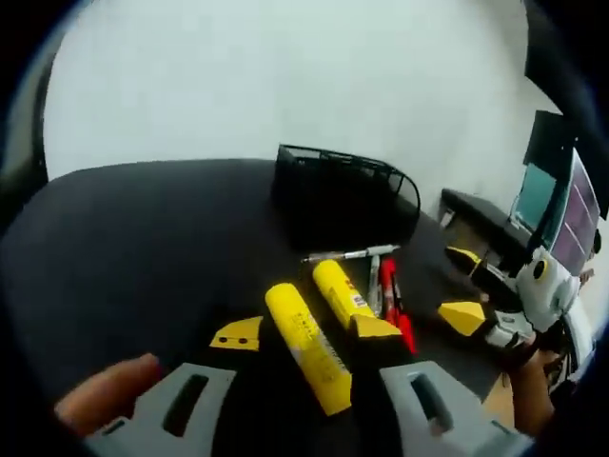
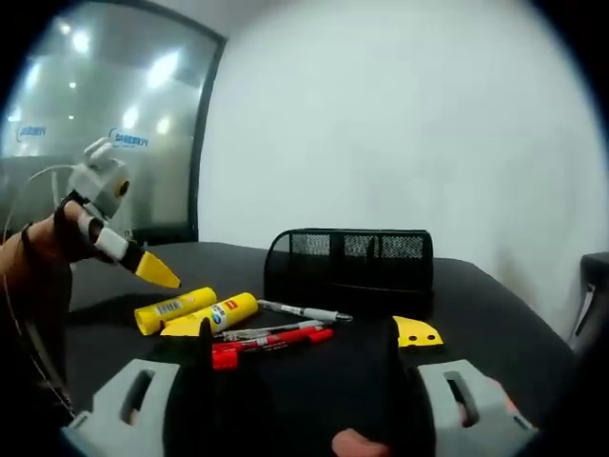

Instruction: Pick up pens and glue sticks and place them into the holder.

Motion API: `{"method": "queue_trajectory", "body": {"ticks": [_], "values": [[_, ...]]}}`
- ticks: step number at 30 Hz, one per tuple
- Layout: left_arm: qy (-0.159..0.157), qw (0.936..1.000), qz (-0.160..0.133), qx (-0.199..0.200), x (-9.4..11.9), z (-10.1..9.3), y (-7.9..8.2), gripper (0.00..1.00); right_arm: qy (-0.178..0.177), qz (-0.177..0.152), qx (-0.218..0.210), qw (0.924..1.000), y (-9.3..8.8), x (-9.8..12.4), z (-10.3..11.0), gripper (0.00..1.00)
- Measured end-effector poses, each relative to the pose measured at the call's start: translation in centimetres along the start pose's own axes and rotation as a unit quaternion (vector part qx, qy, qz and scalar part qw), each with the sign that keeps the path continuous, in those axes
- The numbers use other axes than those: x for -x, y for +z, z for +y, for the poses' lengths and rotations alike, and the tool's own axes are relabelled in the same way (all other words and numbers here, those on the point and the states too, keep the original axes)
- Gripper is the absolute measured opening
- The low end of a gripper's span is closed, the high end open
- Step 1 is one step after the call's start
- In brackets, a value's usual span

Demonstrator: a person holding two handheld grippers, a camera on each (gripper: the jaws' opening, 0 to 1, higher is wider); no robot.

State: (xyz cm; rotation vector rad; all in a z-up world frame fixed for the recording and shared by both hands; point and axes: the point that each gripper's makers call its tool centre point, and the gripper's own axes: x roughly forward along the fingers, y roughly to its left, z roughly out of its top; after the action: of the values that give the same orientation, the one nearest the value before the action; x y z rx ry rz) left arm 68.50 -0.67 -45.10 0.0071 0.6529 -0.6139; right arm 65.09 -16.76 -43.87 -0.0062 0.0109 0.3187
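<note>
On the dark table (image 1: 114,248), the black mesh holder (image 1: 347,195) is my landmark. All the pens and glue sticks lie in front of it, on my side, and none are inside it yet.

Through the left gripper view, my left tongs (image 1: 306,331) are wide open and hold nothing. 1 yellow glue stick (image 1: 307,347) lies right between the yellow tips, nearer to me than the holder. The second glue stick (image 1: 340,291) lies just beside it, closer to the holder. A silver pen (image 1: 350,254) lies across, right in front of the holder. A red pen (image 1: 396,303) and a grey pen (image 1: 374,284) lie side by side next to the second glue stick. My right tongs (image 1: 471,286) come in from the side, near the red pen.

Through the right gripper view, my right tongs (image 2: 303,330) are wide open too, with nothing in them. The holder (image 2: 350,259) stands past them. The 2 glue sticks (image 2: 195,311) and the pens (image 2: 271,338) lie in front of it, and my left tongs (image 2: 155,270) hang above the glue sticks.
</note>
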Motion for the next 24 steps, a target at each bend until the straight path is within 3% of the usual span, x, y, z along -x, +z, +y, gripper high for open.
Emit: {"method": "queue_trajectory", "body": {"ticks": [3, 7, 11, 16, 17, 19, 24], "values": [[0.008, 0.9971, 0.074, -0.010, -0.1, 0.2, -0.8, 0.31, 0.002, 0.000, 0.001, 1.0000, 0.0, 0.0, 0.1, 0.70], [-0.015, 0.9957, 0.091, 0.009, -0.6, -0.6, 0.0, 0.29, 0.004, -0.005, -0.005, 1.0000, 0.2, 0.1, 0.1, 0.70], [-0.001, 0.9882, 0.153, 0.000, -0.6, -0.4, -1.4, 0.29, 0.008, -0.011, -0.008, 0.9999, 0.4, 0.2, 0.2, 0.70], [-0.007, 0.9839, 0.177, 0.021, -1.1, -1.0, -1.8, 0.28, 0.015, -0.020, -0.014, 0.9996, 0.8, 0.3, 0.4, 0.70], [-0.001, 0.9793, 0.200, 0.032, -0.8, -1.0, -2.4, 0.29, 0.016, -0.020, -0.014, 0.9996, 0.8, 0.4, 0.5, 0.70], [0.029, 0.9761, 0.215, 0.008, -0.8, 0.0, -3.1, 0.30, 0.018, -0.020, -0.014, 0.9995, 0.8, 0.4, 0.6, 0.70], [0.003, 0.9744, 0.223, 0.031, -1.8, -0.9, -3.9, 0.32, 0.018, -0.022, -0.016, 0.9995, 0.8, 0.4, 0.6, 0.69]]}}
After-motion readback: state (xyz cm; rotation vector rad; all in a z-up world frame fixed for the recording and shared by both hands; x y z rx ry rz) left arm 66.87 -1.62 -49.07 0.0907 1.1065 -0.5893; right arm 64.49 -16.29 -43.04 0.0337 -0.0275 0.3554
